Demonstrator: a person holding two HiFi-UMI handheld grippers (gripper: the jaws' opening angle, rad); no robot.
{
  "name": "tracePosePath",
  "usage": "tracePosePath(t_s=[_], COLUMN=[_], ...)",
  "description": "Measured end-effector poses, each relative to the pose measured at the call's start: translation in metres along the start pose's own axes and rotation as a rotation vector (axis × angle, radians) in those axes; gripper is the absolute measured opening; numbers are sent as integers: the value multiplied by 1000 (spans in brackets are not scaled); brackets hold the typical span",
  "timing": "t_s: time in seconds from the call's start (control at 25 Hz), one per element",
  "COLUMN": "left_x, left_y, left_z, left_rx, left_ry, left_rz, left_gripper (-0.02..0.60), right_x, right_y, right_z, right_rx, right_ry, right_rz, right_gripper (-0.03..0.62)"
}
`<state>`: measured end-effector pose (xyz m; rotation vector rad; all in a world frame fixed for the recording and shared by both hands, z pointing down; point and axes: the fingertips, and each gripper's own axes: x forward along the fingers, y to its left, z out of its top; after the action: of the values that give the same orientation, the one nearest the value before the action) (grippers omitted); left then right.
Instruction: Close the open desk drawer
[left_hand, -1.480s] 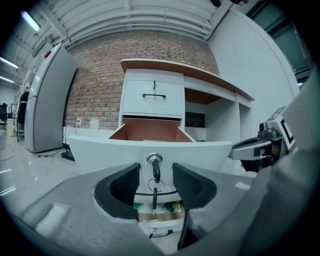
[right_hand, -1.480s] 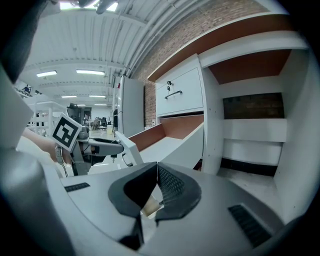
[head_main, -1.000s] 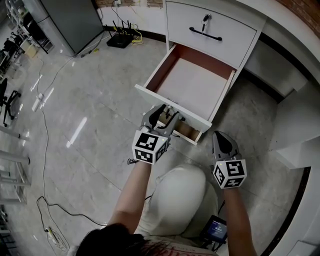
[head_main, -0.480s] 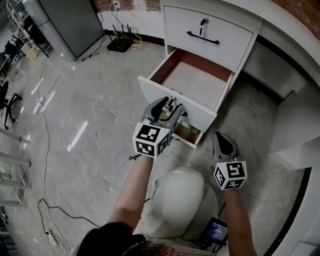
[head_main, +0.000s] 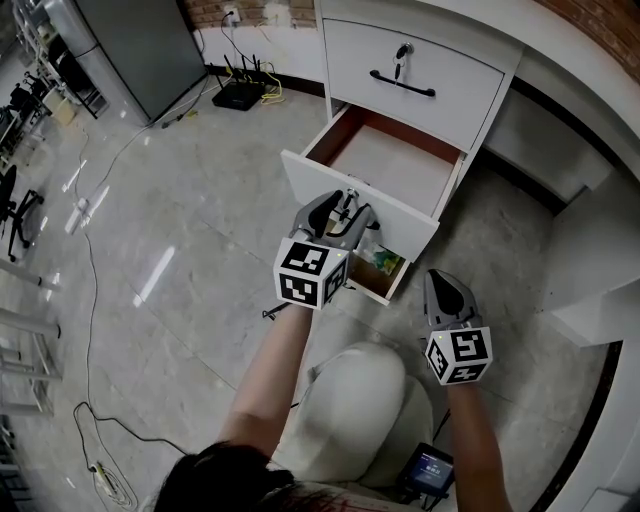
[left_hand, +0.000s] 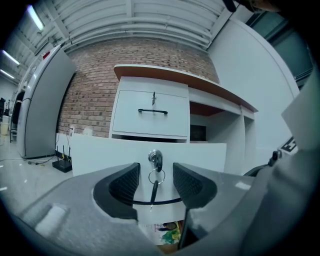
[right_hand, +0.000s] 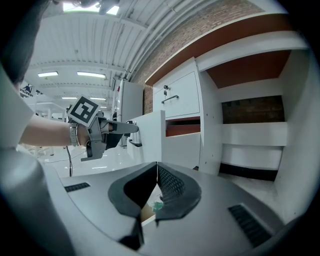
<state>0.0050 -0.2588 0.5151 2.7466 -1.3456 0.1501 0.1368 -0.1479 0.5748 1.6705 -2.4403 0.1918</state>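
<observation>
The open white desk drawer (head_main: 388, 162) juts out from the desk below a shut top drawer (head_main: 415, 68). Its front panel (left_hand: 100, 150) carries a lock with a key (left_hand: 154, 186) hanging from it and a black handle bar (left_hand: 170, 202). My left gripper (head_main: 345, 208) is open and up against that panel, its jaws straddling the key and handle (left_hand: 156, 172) without pressing on them. My right gripper (head_main: 441, 280) hangs shut and empty to the right of the drawer, apart from it; its pads (right_hand: 167, 182) meet at the tip.
Under the open drawer a lower one (head_main: 385, 268) stands slightly out with colourful packets inside. The desk's kneehole (head_main: 545, 135) lies to the right. A router (head_main: 240, 85) and cables (head_main: 90, 250) lie on the floor at the left. My knee (head_main: 360, 395) is below the grippers.
The drawer has slid further into the desk. My left gripper has travelled with its front panel, up and toward the desk. The right gripper has barely moved.
</observation>
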Motion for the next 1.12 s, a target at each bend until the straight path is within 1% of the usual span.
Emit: tracePosePath(t_s=[0.2,0.48,0.76,0.92,1.12], left_x=[17,38,69,83,100], left_y=[-1,3,6,7,9], left_z=[2,5,10,12,13], left_rx=[-9,-14,-15,-20,-28], left_ry=[7,2,6,-4,-8], left_rz=[5,8,8,8,7], left_gripper=[202,202,202,202,202], right_x=[5,19,34,47,65], right_y=[-9,-20,-32,-43,-49], right_z=[-1,4,13,23,43], right_rx=[6,-2,1,0,-39], right_ry=[6,2,-2,-12,-31], right_rz=[-2,-3,-19,-42,-64], right_gripper=[12,12,12,12,12])
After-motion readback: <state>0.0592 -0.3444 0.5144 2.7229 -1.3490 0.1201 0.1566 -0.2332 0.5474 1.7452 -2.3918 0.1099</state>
